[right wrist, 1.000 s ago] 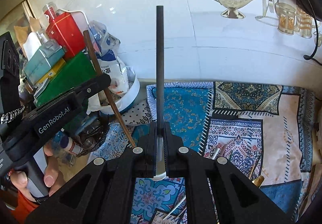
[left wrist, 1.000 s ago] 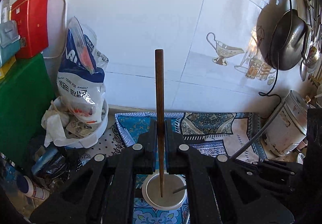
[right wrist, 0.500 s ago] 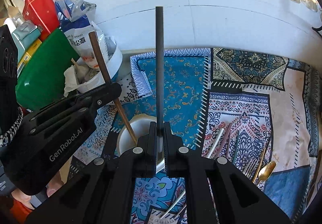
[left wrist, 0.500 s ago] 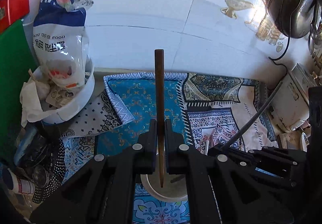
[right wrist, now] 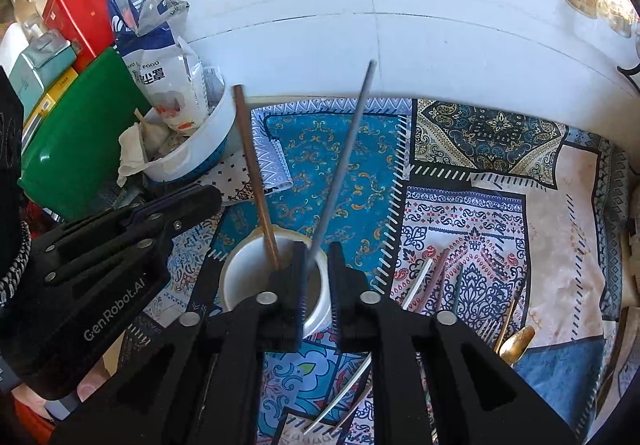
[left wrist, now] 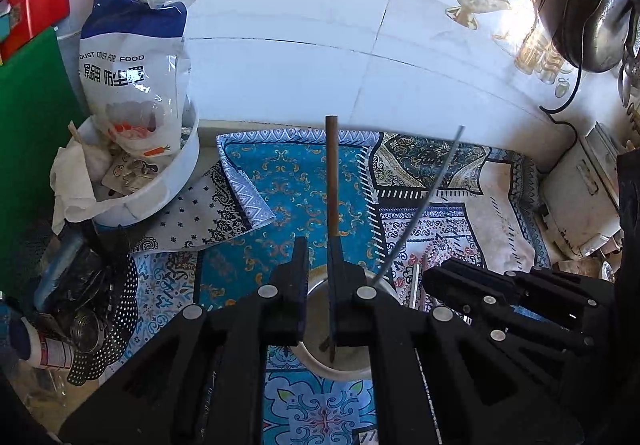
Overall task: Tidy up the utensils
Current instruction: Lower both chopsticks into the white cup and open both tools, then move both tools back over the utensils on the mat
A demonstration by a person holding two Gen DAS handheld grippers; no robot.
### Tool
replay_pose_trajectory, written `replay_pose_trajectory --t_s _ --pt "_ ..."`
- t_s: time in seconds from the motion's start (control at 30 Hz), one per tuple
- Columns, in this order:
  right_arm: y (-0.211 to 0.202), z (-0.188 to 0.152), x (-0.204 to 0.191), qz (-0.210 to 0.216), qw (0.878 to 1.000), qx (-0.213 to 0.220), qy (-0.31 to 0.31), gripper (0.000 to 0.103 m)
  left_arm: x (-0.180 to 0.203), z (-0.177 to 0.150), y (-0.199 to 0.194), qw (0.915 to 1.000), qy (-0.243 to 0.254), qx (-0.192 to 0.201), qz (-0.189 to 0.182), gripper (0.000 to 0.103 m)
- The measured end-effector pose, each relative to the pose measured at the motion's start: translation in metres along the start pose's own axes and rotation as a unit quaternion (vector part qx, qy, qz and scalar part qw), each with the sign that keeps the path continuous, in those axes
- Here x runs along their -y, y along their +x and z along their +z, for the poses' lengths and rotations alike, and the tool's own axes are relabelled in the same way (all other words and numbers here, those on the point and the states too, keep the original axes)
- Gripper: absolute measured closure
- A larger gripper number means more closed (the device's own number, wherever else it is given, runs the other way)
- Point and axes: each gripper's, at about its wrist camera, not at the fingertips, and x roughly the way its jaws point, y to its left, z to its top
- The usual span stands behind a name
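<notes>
My left tongs (left wrist: 318,285) and right tongs (right wrist: 316,277), both parted over the cup (right wrist: 240,273); brown chopstick (left wrist: 332,181) and grey chopstick (right wrist: 340,165) stand inside

Two chopsticks stand in one white cup (right wrist: 244,277) under the gripper tips: one brown chopstick (right wrist: 256,181) and one grey chopstick (right wrist: 340,165). Right of the tips, about five loose utensils lie on one patterned cloth (right wrist: 500,213), among them one gold spoon (right wrist: 516,341).

Brown chopstick (right wrist: 256,181), grey chopstick (right wrist: 340,165) stand tilted in white cup (right wrist: 240,277).
</notes>
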Motion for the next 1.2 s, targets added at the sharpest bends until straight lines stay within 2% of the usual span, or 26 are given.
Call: replay_pose_trajectory --t_s 0.03,0.17,0.43,0.73,1.0,1.2 --pt "-0.003 0.0 0.001 0.0 1.0 0.003 -0.001 0.083 0.0 0.0 -0.003 1.0 -0.001 0.001 0.003 0.095" --pt "-0.016 -0.003 0.004 -0.005 1.0 0.016 -0.009 0.081 0.004 -0.002 -0.017 0.9999 -0.007 0.01 0.011 0.092" --pt "-0.055 -0.013 0.021 -0.019 0.998 0.053 -0.023 0.07 0.026 -0.007 -0.048 0.9987 -0.01 0.043 0.025 0.068" --pt "-0.095 -0.026 0.053 -0.044 0.995 0.087 -0.027 0.062 0.07 -0.018 -0.066 0.9979 0.0 0.062 0.019 0.057" --pt "-0.111 -0.044 0.095 -0.059 0.994 0.088 -0.009 0.06 0.12 -0.034 -0.056 0.9985 0.029 0.047 0.008 0.051" --pt "-0.107 -0.064 0.131 -0.073 0.995 0.068 0.013 0.06 0.148 -0.052 -0.028 0.9993 0.037 0.006 0.002 0.05"
